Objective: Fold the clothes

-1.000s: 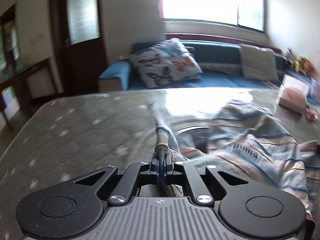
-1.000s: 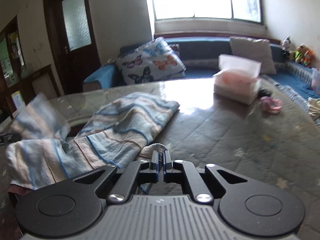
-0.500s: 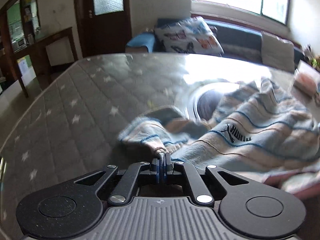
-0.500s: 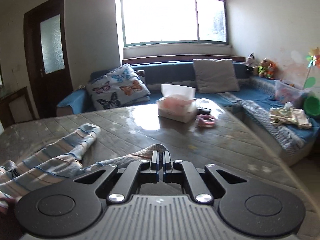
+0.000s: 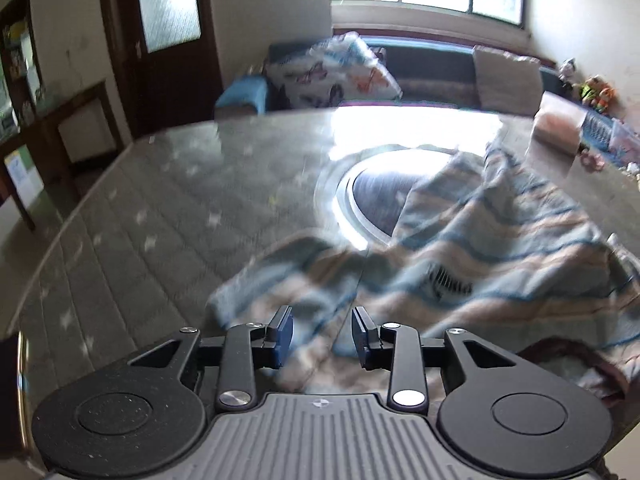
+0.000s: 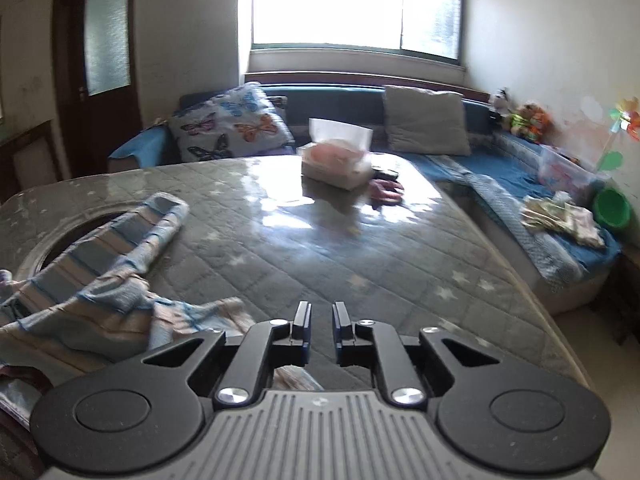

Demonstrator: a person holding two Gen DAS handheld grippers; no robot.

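Both tools are opening: the left tool [image 5: 322,330] over the striped shirt [image 5: 480,264], the right tool [image 6: 320,326] over bare table [image 6: 360,248], shirt at nine o'clock. Release cleanly, then lift straight away.

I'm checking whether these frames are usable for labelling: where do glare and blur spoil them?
Left wrist view: window glare whitens the table behind the striped garment, which is motion-smeared. Right wrist view: the window is blown out, reflections streak the tabletop, and the tissue box is slightly blurred.
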